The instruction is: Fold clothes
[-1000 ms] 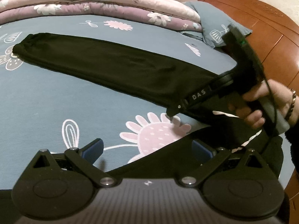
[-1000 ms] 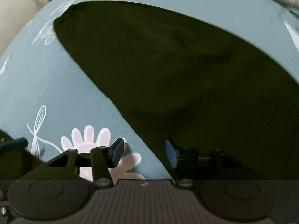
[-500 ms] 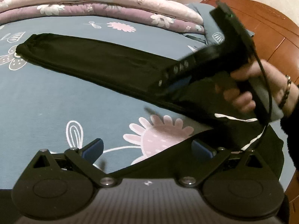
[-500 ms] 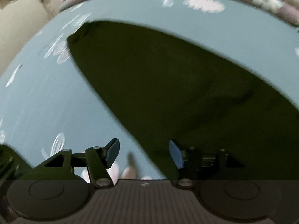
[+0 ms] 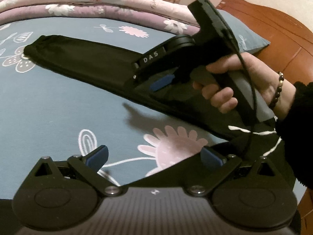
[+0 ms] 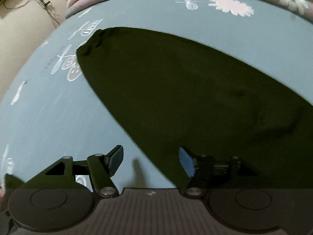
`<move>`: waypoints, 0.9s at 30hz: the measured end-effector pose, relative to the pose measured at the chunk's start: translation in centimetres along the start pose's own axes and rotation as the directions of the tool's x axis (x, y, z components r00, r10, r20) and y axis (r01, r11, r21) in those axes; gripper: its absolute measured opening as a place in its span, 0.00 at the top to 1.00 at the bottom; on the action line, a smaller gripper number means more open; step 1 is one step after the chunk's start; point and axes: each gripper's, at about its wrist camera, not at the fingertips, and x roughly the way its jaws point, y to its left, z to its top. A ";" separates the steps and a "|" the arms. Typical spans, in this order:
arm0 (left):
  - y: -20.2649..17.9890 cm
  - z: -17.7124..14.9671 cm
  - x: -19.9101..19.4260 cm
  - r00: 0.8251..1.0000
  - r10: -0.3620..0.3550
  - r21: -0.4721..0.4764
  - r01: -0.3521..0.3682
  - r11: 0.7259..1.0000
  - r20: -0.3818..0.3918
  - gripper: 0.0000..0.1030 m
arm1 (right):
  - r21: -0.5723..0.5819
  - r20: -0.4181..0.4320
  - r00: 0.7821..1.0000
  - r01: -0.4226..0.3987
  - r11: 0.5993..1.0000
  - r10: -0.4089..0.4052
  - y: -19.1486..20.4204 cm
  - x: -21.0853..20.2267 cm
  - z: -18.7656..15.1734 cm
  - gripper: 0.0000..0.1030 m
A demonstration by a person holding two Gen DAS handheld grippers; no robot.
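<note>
Where black trousers (image 5: 82, 58) lie, quilts (image 5: 97, 4) — stacked — border them.

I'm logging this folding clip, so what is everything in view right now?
Black fabric trousers: one, black, laid flat across the bed.
Blue floral bedsheet: one, blue-grey, under the trousers.
Pink and purple folded quilts: stacked, far edge of the bed.
Blue pillow: one, beside the headboard.
Reddish wooden headboard: one, right side.
Left gripper: open, empty, low over the trousers' near edge.
Right gripper: jaws opening, empty, over the trouser edge.
Right hand: gripping the handle; beaded bracelet.
</note>
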 end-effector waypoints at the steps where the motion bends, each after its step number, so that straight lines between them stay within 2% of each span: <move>1: 0.2 0.0 -0.1 1.000 0.003 -0.005 -0.003 1.000 0.005 0.03 | 0.021 -0.019 1.000 -0.025 0.999 0.025 0.1 0.9 0.1 0.34; 5: 0.8 0.3 -0.7 1.000 0.000 -0.023 0.001 1.000 0.025 0.03 | 0.028 -0.020 0.998 -0.055 0.998 0.056 0.8 2.4 0.1 0.33; 7: 1.1 0.3 -1.0 0.999 0.004 -0.030 -0.003 1.000 0.032 0.03 | 0.029 -0.004 0.994 -0.105 0.994 0.105 1.2 2.0 0.4 0.33; 8: 1.3 0.4 -1.1 0.999 0.007 -0.034 -0.006 0.999 0.035 0.03 | 0.027 0.008 0.995 -0.102 0.994 0.102 1.5 1.9 0.7 0.33; 11: 1.9 0.5 -1.3 0.999 0.015 -0.053 -0.012 0.999 0.046 0.03 | -0.008 0.039 0.999 -0.026 1.000 0.026 2.1 1.8 1.4 0.33; 15: 2.5 0.6 -1.5 0.998 0.023 -0.072 -0.019 0.997 0.054 0.03 | 0.003 -0.003 0.999 -0.033 0.999 0.033 2.5 3.9 2.0 0.33; 16: 2.6 0.7 -1.6 0.998 0.026 -0.074 -0.021 0.997 0.055 0.03 | -0.012 0.003 0.999 -0.050 0.999 0.050 2.8 3.8 2.2 0.33; 18: 2.8 0.7 -1.6 0.998 0.027 -0.079 -0.022 0.997 0.058 0.03 | -0.003 0.017 0.991 -0.133 0.991 0.133 3.3 3.7 3.1 0.33; 21: 3.3 0.7 -1.7 0.998 0.029 -0.091 -0.023 0.996 0.060 0.03 | -0.011 0.048 0.995 -0.084 0.996 0.084 4.3 4.4 4.3 0.33; 23: 3.6 0.8 -1.8 0.997 0.033 -0.100 -0.026 0.995 0.063 0.03 | 0.009 0.011 0.998 -0.069 0.998 0.068 4.9 6.1 5.1 0.32; 25: 4.0 0.8 -1.9 0.997 0.031 -0.110 -0.023 0.994 0.066 0.03 | 0.004 0.014 0.995 -0.104 0.995 0.104 5.6 6.7 5.6 0.32; 27: 4.4 0.9 -1.8 0.997 0.036 -0.122 -0.027 0.992 0.068 0.03 | 0.021 0.019 0.983 -0.185 0.982 0.185 6.1 6.4 6.0 0.32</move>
